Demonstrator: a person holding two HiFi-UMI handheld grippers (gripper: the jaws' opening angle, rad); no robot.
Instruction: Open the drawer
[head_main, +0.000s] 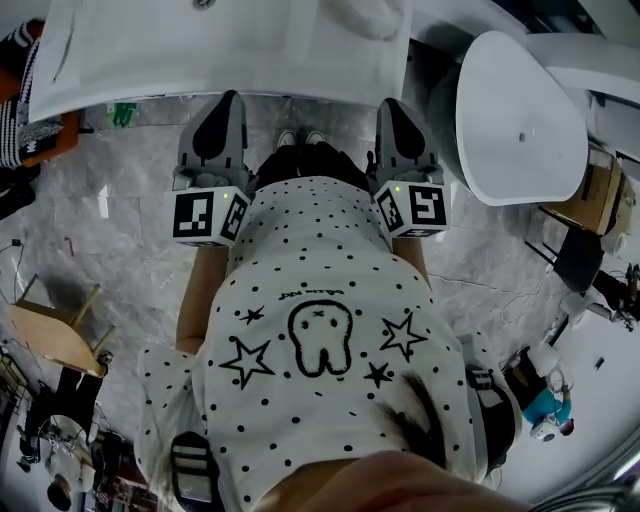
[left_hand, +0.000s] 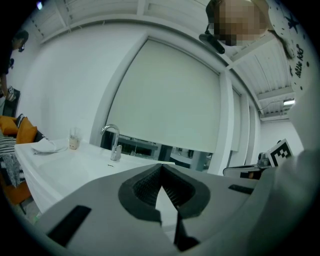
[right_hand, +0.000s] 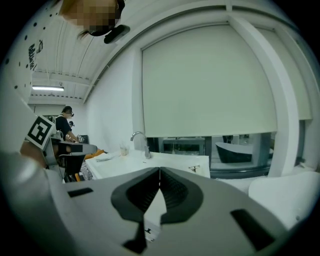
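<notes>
Left gripper (left_hand: 161, 169): the person is holding it out in front of the chest, aiming toward the white table (head_main: 150, 50).
Left fingers (left_hand: 146, 189): they are pressing together at the tips, pinching nothing.
Right gripper (right_hand: 159, 171): it is hanging level with the left one, well apart from it, aiming at the same table edge.
Right fingers (right_hand: 176, 192): they are meeting at the tips, with nothing between them.
Marker cubes: one cube (head_main: 208, 215) is sitting behind the left fingers and the other (head_main: 412, 208) behind the right ones.
Drawer: no view is showing it; the tabletop is hiding the table's front in the head view, so I cannot tell where it is sitting.
Table: it is lying just ahead of both grippers, neither of them touching it.
Faucet (left_hand: 114, 142): it is standing upright on the tabletop, in front of the window.
Cup (left_hand: 74, 141): it is standing near the table's far left end, just beside a crumpled cloth (left_hand: 47, 146).
Window blind (right_hand: 210, 85): it is hanging down behind the table, covering most of the window.
White oval fixture (head_main: 520, 120): it is sitting to the right of the table, apart from it.
Person: standing on the grey marbled floor (head_main: 110, 200), wearing a dotted shirt (head_main: 320, 330), shoe tips (head_main: 300, 138) pointing at the table.
Second person (right_hand: 65, 122): standing far off at the left of the right gripper view.
</notes>
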